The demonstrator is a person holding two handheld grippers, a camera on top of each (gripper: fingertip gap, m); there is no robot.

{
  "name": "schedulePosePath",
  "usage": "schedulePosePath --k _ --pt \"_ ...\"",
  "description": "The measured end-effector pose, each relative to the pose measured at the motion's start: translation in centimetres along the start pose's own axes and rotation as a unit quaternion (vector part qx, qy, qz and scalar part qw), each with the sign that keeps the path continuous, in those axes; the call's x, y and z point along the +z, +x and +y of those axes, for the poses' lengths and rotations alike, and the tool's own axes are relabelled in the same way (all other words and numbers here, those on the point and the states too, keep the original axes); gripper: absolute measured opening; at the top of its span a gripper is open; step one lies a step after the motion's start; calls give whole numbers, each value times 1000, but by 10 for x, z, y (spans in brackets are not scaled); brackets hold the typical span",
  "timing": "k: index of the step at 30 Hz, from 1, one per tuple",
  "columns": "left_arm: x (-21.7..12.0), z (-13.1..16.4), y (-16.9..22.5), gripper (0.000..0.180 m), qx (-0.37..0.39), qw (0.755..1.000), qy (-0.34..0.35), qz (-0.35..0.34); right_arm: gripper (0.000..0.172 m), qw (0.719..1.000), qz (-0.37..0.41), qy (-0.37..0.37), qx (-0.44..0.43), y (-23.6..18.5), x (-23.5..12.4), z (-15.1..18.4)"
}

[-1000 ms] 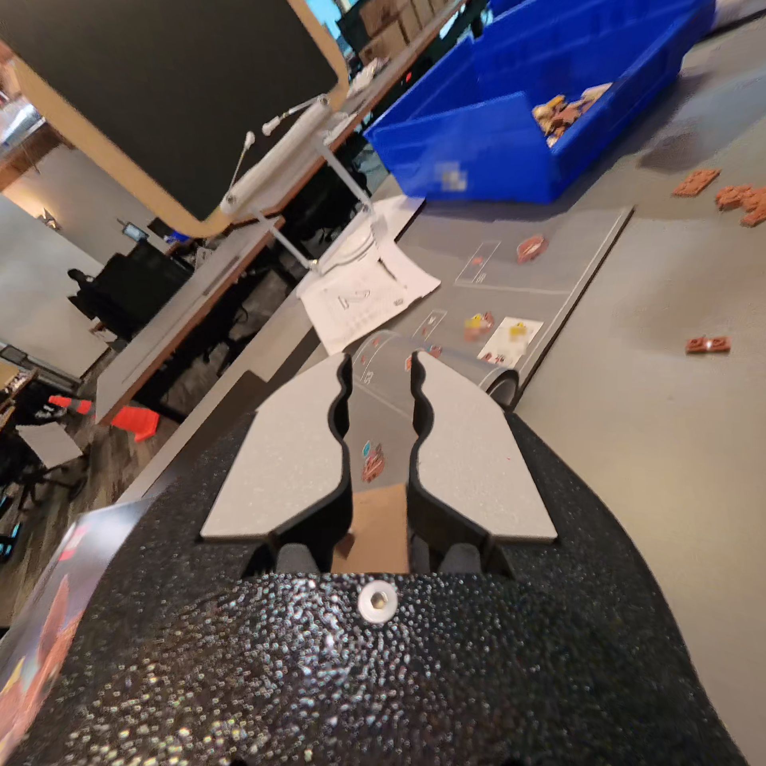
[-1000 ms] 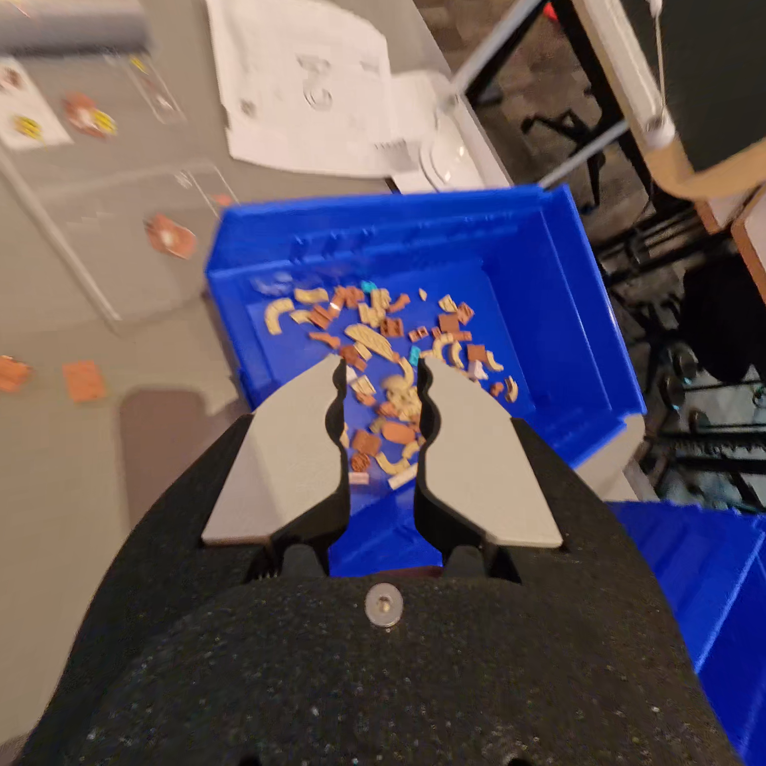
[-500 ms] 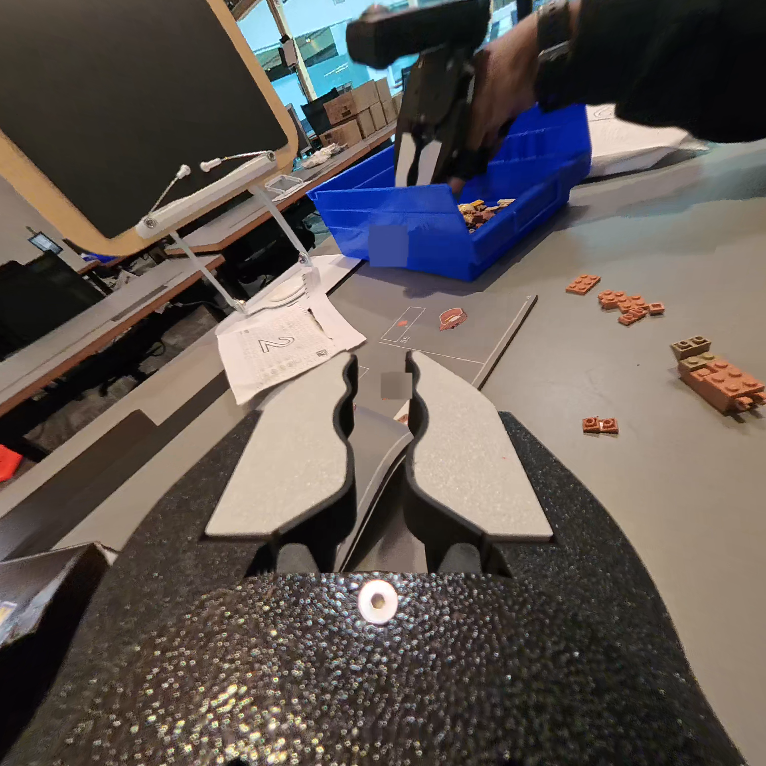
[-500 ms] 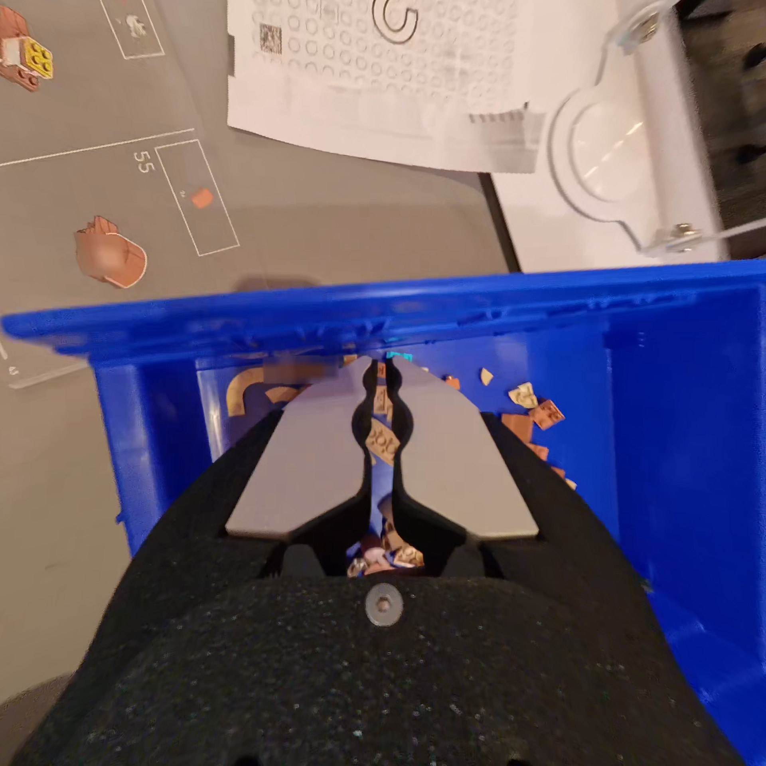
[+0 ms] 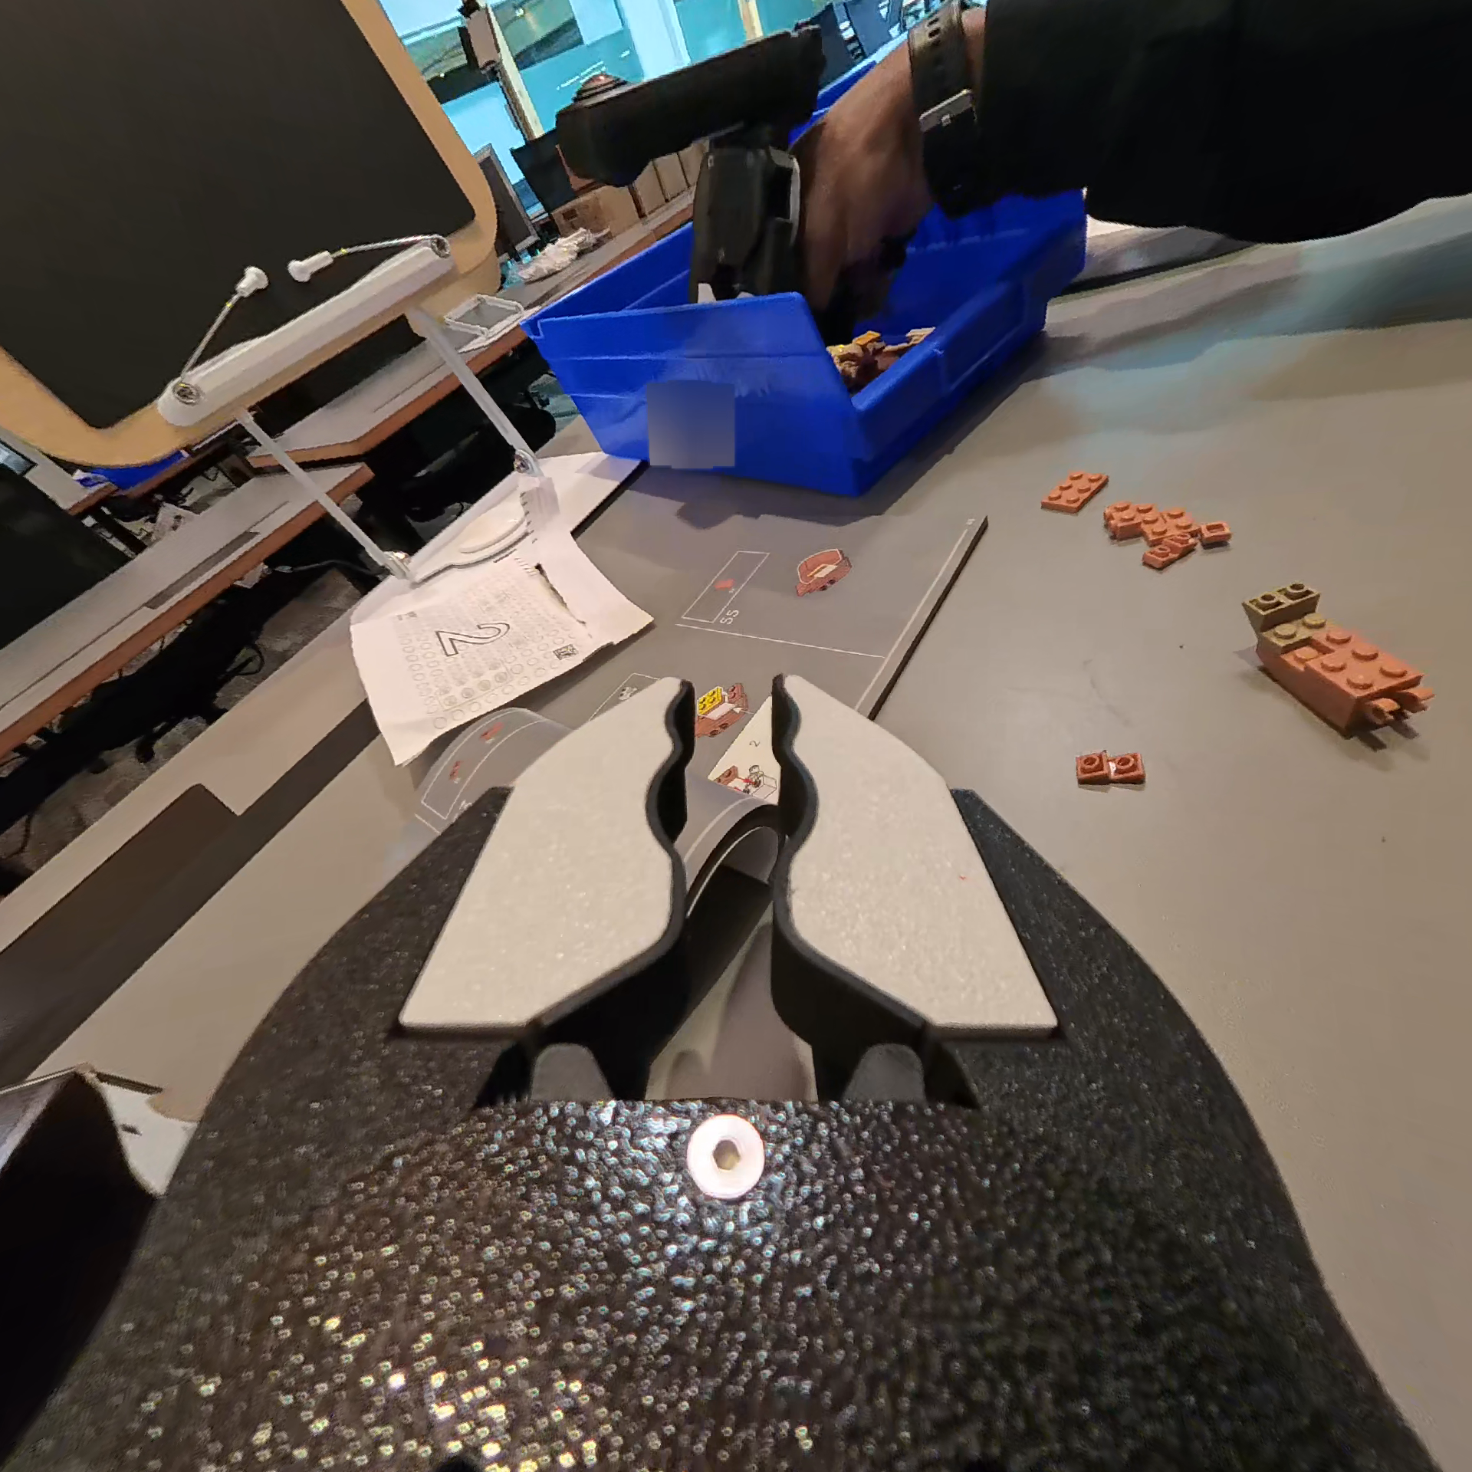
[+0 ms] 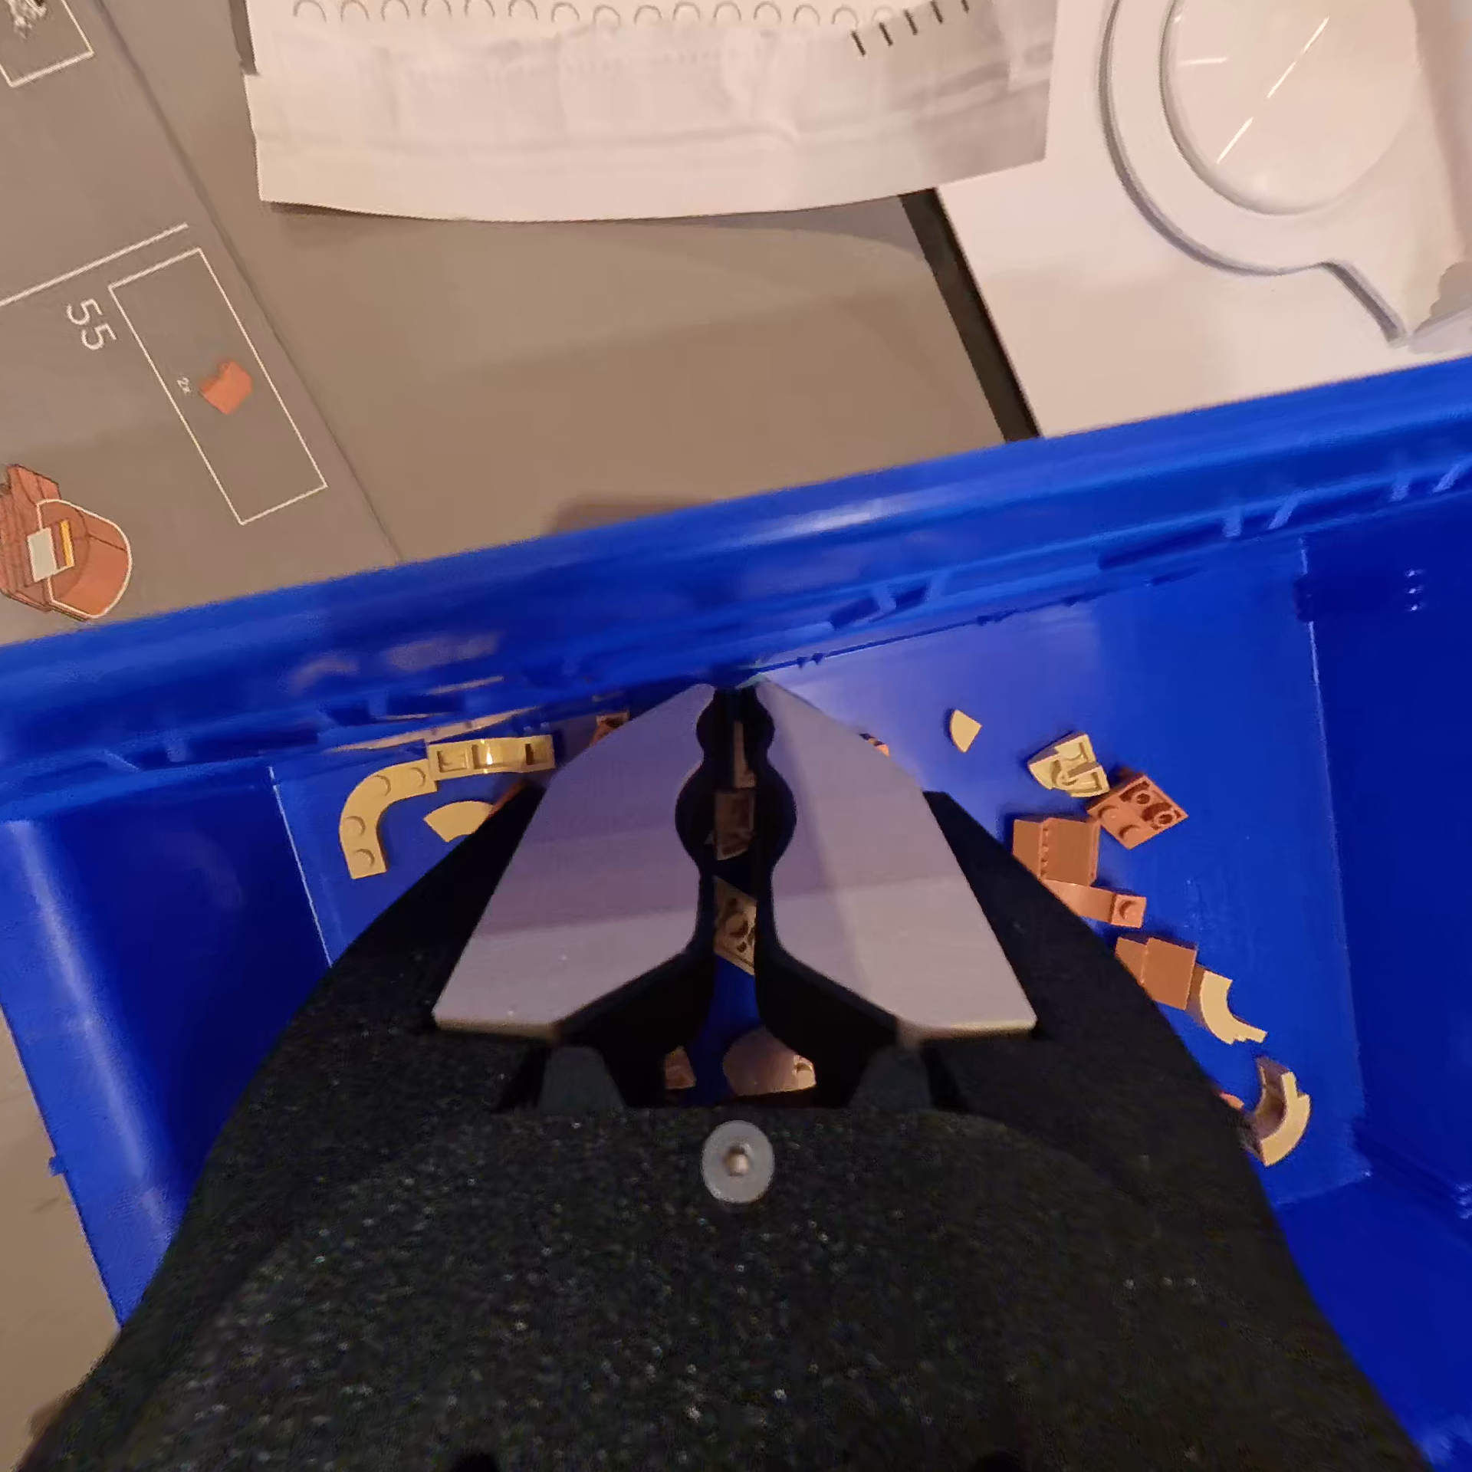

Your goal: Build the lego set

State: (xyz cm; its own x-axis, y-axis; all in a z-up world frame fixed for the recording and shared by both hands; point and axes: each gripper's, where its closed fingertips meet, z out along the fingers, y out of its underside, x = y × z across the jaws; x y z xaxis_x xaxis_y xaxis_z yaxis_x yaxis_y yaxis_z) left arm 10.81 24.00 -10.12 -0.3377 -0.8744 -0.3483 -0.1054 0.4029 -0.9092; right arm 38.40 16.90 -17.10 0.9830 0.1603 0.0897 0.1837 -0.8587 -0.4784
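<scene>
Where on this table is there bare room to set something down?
Bare table lies between the brick pair and the left tool. Crowded: the brown pieces, the half-built model, and the blue bin.

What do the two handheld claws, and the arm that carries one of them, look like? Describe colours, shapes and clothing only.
Each claw has a rough, speckled black body with a silver screw, and two flat pale grey fingers edged with wavy black pads. The right claw matches. The arm wears a dark sleeve and a black wristwatch.

Grey desks point(image 5: 183, 550), teal-lit windows point(image 5: 557, 48) behind
</scene>
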Motion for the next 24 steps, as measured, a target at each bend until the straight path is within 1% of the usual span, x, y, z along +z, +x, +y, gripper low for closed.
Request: schedulePosePath --k 5,7,10,12,16,19,21,22,24 --pt "-1 2 -2 17 -6 1000 -3 -2 4 1000 15 -23 8 5 -3 8" --pt "0 3 -2 17 -7 1000 -6 -2 10 999 25 -43 13 11 -5 17" --pt "0 3 -1 17 -6 1000 -8 1 13 998 30 -44 28 16 -10 22" --pt "1 4 1 17 -5 1000 -12 4 15 998 44 -33 28 21 -14 19" --pt "3 6 3 17 -4 1000 -17 7 14 999 37 20 -3 16 -15 -4" --pt "2 7 2 17 -5 1000 -19 6 14 999 33 0 -25 12 -7 -4" --pt "2 6 1 17 -5 1000 -18 5 19 999 35 -26 -27 14 1 2" --pt "1 6 0 17 -6 1000 -18 4 24 999 36 -26 -22 15 2 2" --pt "1 6 0 17 -5 1000 -18 3 26 999 28 -21 -3 15 3 1"
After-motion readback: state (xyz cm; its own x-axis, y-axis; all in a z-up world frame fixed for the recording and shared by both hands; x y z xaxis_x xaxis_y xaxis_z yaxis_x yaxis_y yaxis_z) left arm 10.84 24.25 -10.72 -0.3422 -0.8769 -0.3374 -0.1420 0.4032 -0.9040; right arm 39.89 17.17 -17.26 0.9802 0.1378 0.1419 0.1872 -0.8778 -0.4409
